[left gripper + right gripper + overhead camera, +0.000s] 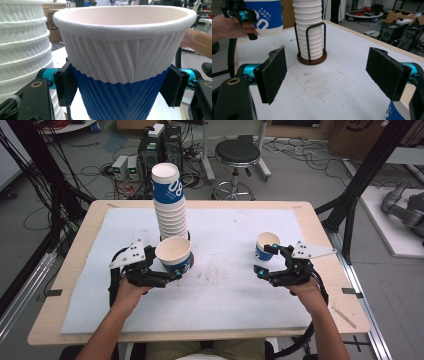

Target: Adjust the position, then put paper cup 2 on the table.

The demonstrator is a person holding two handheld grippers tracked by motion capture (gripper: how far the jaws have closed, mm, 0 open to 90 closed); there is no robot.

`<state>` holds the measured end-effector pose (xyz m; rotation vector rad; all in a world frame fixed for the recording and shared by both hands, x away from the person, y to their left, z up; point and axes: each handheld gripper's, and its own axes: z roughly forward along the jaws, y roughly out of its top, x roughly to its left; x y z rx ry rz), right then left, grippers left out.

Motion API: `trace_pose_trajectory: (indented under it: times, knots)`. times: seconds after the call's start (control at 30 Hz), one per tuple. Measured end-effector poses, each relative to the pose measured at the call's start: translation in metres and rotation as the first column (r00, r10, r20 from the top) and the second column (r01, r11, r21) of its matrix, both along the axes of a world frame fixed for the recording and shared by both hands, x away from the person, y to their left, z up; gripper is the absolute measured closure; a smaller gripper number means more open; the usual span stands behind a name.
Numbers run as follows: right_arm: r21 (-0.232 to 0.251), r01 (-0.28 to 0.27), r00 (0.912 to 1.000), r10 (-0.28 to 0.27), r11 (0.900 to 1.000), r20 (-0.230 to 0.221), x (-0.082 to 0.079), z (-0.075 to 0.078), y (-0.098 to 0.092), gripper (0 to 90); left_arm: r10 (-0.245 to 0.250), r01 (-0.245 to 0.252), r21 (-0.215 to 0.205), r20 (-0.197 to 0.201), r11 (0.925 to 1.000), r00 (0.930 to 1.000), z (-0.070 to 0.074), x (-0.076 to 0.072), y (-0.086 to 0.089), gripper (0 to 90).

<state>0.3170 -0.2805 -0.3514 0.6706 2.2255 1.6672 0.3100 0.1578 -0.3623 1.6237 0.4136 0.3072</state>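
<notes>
White matting covers my table [240,310]. Left gripper [176,274] clasps a cup [173,252] upright, mouth up, at frame centre-left; right gripper [265,259] gapes wide, empty.

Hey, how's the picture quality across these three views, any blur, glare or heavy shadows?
High view: even light, soft shadows, slightly soft detail. Left gripper view: held cup so close that its ribs look soft, background hazy. Right gripper view: pads sharp, cup stack clear, no glare.
</notes>
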Motion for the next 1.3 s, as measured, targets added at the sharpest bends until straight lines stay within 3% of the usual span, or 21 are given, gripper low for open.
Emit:
trace_pose_trajectory:
  times: [0.4,0.73,0.8,0.83,0.87,0.9,0.93,1.1,1.13,1.17,1.23,1.27,1.3]
  knots:
    - [-0.013,0.007,1.0,-0.006,1.0,0.003,0.0,-0.001,-0.002,17.4,0.041,-0.04,-0.039,0.031,0.9985,0.9987,0.012,-0.009,0.016,26.6]
    - [-0.027,0.02,0.9998,-0.02,0.999,-0.003,0.001,-0.003,-0.004,17.4,0.118,-0.113,-0.086,0.055,0.9899,0.9915,0.023,-0.01,0.049,26.5]
    - [-0.034,0.02,0.9997,-0.021,0.999,-0.009,0.001,-0.005,-0.003,17.5,0.155,-0.148,-0.091,0.066,0.9848,0.9858,0.026,-0.01,0.058,26.3]
    - [-0.034,0.02,0.9998,-0.02,0.999,-0.007,0.001,-0.005,-0.003,17.4,0.2,-0.193,-0.097,0.071,0.9764,0.9772,0.027,-0.009,0.067,26.2]
    - [-0.034,0.02,0.9998,-0.02,0.999,-0.007,0.001,-0.005,-0.003,17.4,0.2,-0.193,-0.097,0.071,0.9764,0.9772,0.027,-0.009,0.067,26.2]
    - [-0.03,0.018,0.9998,-0.018,0.999,-0.008,0.0,-0.005,-0.004,17.5,0.25,-0.242,-0.098,0.074,0.9654,0.9655,0.026,-0.009,0.075,26.2]
    - [-0.03,0.019,0.9998,-0.02,0.999,-0.006,0.0,-0.006,-0.004,17.5,0.25,-0.242,-0.098,0.074,0.9654,0.9655,0.026,-0.009,0.075,26.1]
    - [-0.026,0.023,0.9997,-0.023,0.999,-0.006,-0.001,-0.007,-0.007,17.5,0.346,-0.34,-0.092,0.064,0.936,0.936,0.016,-0.005,0.093,26.1]
    - [-0.026,0.023,0.9997,-0.023,0.999,-0.006,-0.001,-0.007,-0.007,17.5,0.346,-0.34,-0.092,0.064,0.936,0.936,0.016,-0.005,0.093,26.1]
    - [-0.023,0.022,0.9997,-0.022,0.999,-0.008,-0.001,-0.007,-0.008,17.5,0.363,-0.357,-0.092,0.062,0.9296,0.9297,0.013,-0.004,0.097,26.1]
    - [-0.022,0.021,0.9998,-0.022,1.0,-0.005,-0.001,-0.007,-0.008,17.5,0.37,-0.364,-0.091,0.065,0.9269,0.9266,0.011,-0.003,0.099,26.1]
    - [-0.022,0.021,0.9998,-0.021,1.0,-0.006,-0.001,-0.007,-0.008,17.5,0.382,-0.375,-0.092,0.069,0.9223,0.9216,0.01,-0.002,0.101,26.1]
    - [-0.025,0.022,0.9997,-0.022,0.999,-0.007,0.0,-0.007,-0.007,17.5,0.403,-0.396,-0.1,0.069,0.913,0.9126,0.006,0.001,0.107,26.0]
